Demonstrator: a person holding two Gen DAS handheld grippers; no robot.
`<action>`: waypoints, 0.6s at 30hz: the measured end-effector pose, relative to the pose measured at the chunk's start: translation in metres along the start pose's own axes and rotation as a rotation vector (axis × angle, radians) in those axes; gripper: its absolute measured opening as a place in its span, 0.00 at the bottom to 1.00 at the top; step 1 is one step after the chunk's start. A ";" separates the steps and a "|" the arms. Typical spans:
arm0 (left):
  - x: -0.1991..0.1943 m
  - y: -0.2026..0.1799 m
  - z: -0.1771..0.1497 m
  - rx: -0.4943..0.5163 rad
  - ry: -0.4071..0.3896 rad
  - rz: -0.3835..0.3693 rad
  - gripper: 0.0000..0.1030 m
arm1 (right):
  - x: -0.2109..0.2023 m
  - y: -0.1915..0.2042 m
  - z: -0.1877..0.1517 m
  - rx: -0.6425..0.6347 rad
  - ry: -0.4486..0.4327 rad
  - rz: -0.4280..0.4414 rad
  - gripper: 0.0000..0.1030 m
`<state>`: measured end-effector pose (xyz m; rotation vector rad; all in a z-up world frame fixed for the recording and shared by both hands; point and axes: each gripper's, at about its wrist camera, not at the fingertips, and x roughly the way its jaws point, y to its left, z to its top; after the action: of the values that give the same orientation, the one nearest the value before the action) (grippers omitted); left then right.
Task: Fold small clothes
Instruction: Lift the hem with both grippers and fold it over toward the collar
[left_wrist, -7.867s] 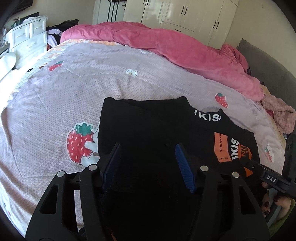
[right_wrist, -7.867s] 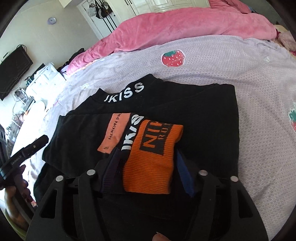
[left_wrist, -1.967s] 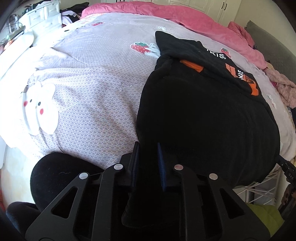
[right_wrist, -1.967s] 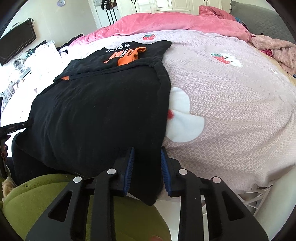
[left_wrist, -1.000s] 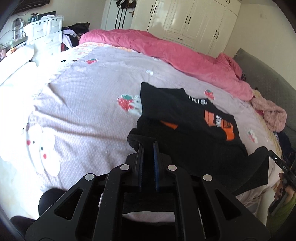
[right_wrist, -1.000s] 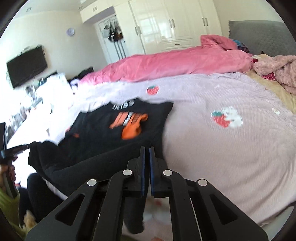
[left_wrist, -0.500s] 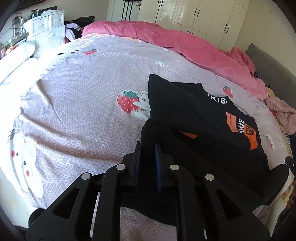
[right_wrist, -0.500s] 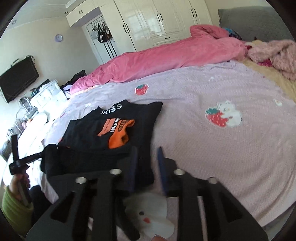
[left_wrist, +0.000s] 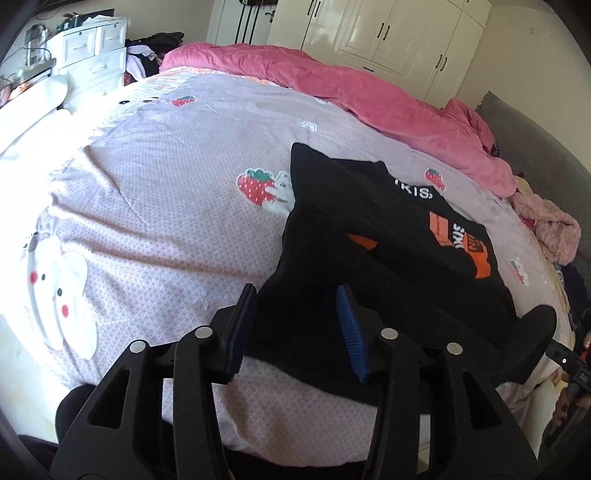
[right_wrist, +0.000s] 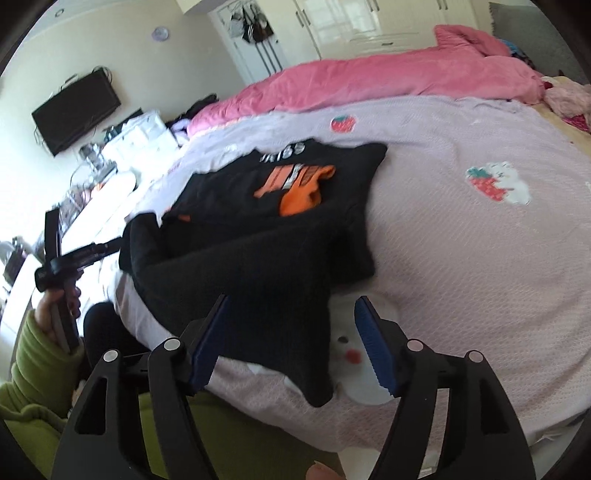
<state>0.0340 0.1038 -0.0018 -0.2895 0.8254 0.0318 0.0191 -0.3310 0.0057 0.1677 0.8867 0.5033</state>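
Observation:
A black garment with orange and white print (left_wrist: 436, 229) (right_wrist: 280, 199) lies on the lilac bed cover. Its near part is doubled over toward the printed end and lies in a loose fold (left_wrist: 388, 295) (right_wrist: 258, 273). My left gripper (left_wrist: 295, 326) is opening; the fold's near left corner lies between its blue pads (left_wrist: 240, 328), which do not press on it. My right gripper (right_wrist: 291, 341) is opening too, wider, and the fold's right corner lies loose between its pads (right_wrist: 373, 347). In the right wrist view a hand in a green sleeve holds the left gripper (right_wrist: 70, 254).
The bed cover (left_wrist: 155, 206) (right_wrist: 480, 280) has strawberry and white animal patches. A pink duvet (left_wrist: 369, 92) (right_wrist: 388, 81) runs along the far side, pink clothes (left_wrist: 554, 225) lie at the right. White drawers (left_wrist: 92, 62), a wardrobe (left_wrist: 388, 40) and a wall television (right_wrist: 74, 110) stand beyond.
Both grippers were shut on the garment's near edge, carried it up and forward over the printed part, then came down. Now both sets of jaws have spread and the cloth lies loose.

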 end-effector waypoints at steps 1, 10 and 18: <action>0.002 0.002 -0.003 -0.001 0.008 0.002 0.40 | 0.007 0.003 -0.003 -0.005 0.021 0.012 0.65; 0.030 0.013 -0.005 -0.010 0.035 0.005 0.51 | 0.031 0.005 -0.016 -0.014 0.062 0.035 0.55; 0.046 0.012 -0.001 -0.002 0.057 -0.020 0.09 | 0.037 0.000 -0.014 -0.008 0.057 0.043 0.07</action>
<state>0.0629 0.1115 -0.0388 -0.3018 0.8789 0.0053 0.0276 -0.3140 -0.0288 0.1661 0.9386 0.5542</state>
